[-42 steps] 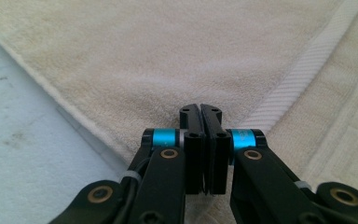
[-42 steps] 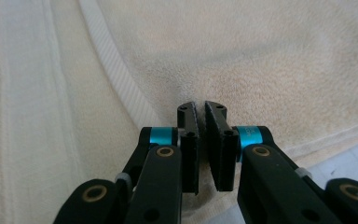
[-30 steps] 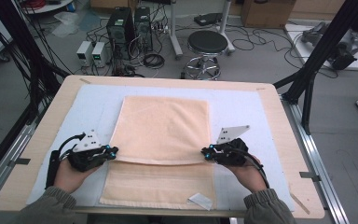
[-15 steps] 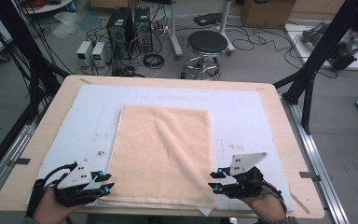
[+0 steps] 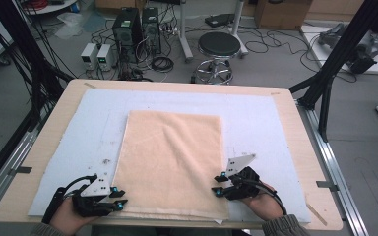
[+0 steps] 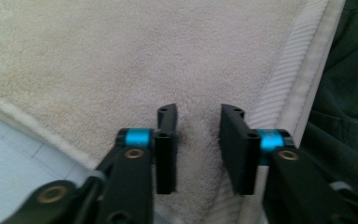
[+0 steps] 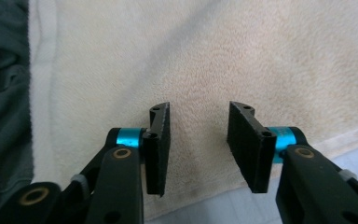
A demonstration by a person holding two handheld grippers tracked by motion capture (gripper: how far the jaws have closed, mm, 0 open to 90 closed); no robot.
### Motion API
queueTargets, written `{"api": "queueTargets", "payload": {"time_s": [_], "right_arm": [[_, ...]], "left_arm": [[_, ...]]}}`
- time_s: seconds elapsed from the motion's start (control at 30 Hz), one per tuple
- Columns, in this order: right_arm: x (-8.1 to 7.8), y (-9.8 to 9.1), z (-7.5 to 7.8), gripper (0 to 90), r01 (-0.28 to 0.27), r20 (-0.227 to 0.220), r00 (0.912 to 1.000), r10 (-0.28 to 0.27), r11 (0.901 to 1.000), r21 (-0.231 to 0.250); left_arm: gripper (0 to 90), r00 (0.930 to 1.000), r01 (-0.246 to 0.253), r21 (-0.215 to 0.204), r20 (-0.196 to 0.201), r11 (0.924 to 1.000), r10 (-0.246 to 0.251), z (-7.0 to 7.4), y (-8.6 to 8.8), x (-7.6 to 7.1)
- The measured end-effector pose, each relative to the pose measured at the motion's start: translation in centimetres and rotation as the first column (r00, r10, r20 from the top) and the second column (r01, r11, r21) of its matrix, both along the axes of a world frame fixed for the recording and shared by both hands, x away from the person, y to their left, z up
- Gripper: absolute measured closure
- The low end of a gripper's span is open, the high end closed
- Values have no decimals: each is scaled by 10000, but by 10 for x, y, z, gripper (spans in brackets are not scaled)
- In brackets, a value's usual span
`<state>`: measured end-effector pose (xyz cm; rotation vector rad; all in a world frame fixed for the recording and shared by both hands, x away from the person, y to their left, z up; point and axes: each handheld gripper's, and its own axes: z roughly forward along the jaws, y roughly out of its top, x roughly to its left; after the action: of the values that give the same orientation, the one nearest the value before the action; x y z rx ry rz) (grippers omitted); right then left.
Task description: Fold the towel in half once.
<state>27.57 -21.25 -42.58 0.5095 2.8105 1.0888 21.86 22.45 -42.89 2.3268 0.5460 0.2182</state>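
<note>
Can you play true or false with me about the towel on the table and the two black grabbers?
1. The towel lies flat on the table. True.
2. The left gripper is at the far edge of the towel. False: it is at the near left corner.
3. The right gripper has its jaws apart over the towel. True.
4. The towel is blue. False: it is peach; the mat under it is pale blue.

Towel [image 5: 172, 162] flat mid-mat; mat [image 5: 93, 123] margins bare both sides, passable.
</note>
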Motion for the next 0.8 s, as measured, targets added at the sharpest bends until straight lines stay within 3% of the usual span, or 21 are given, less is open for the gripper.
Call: {"api": "queueTargets", "payload": {"time_s": [0.07,0.13,0.2,0.37,0.47,0.63,0.73,0.8], "right_arm": [[2,1,-5,682,53,-72,10000,-53,10000,-76],[4,0,-5,828,61,-223,9997,-59,10000,50],[6,-2,-4,862,-152,-261,9995,154,9999,66],[1,-10,7,867,-316,-122,9994,314,9994,-162],[0,-13,9,841,-505,-302,9983,505,9987,18],[0,-6,12,728,-543,-152,9983,555,9962,679],[2,-2,9,711,-555,-221,9981,567,9971,514],[3,0,3,704,-577,-244,9980,577,9983,29]], "left_arm": [[835,10000,1,53,98,10000,-2,0,-1,-2],[854,10000,-17,127,70,9999,16,2,0,-2],[861,10000,-34,63,35,10000,34,4,1,-4],[864,9998,192,-44,22,9998,-192,13,6,-13],[842,9998,165,-31,99,9999,-165,14,6,-16],[655,9998,-157,-121,143,9998,159,11,6,-10],[606,9994,-263,-43,206,9996,264,8,5,-6],[583,9991,-317,73,268,9995,315,5,3,-4]]}}
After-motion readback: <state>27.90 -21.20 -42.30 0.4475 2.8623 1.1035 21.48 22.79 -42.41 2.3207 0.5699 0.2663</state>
